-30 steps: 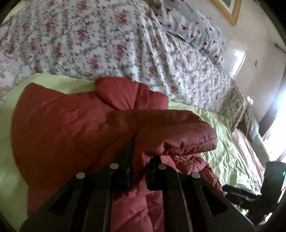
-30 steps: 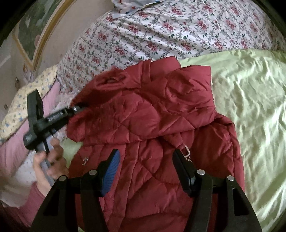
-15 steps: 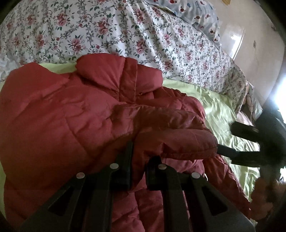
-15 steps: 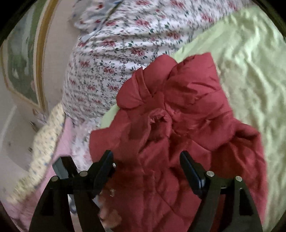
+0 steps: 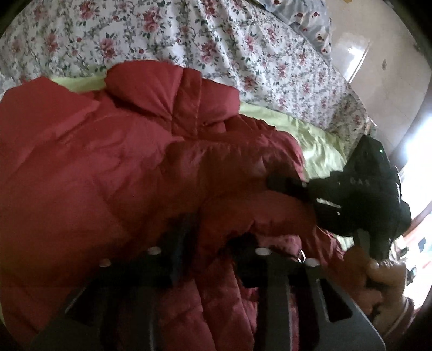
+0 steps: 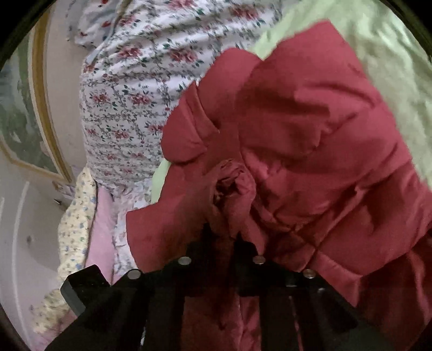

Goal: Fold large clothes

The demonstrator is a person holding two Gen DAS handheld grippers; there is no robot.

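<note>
Right gripper (image 6: 220, 237): a second ago its fingers stood spread above the jacket, gripping nothing; now they are clenched on the gathered sleeve cuff (image 6: 232, 186) of the red quilted jacket (image 6: 310, 129) — the biggest change here
Left gripper (image 5: 208, 237): fingers clenched on a fold of the same sleeve, as they were a second ago; only the view has drawn closer to the cloth
Handover: in the left wrist view the right gripper's black body (image 5: 359, 189) now sits just beside the sleeve end, where a second ago it was well apart at the frame edge; the person's right hand (image 5: 378, 275) shows below it
Meaning for the task: both grippers now hold one sleeve, so I judge the sleeve is about to be carried across the jacket's body — an early fold, with the body folds not yet done
Jacket's place: spread on the pale green sheet (image 6: 378, 35) of the bed, collar toward the floral quilt (image 5: 189, 35); the sleeve is lifted off the body
Count, garments: one jacket; one sleeve visibly held, the other sleeve not made out
Count, grippers: two, both gripping cloth
Count, bedding: one green sheet, one floral quilt, one spotted pillow (image 5: 305, 19)
Count, wall: one framed picture (image 6: 24, 108)
</note>
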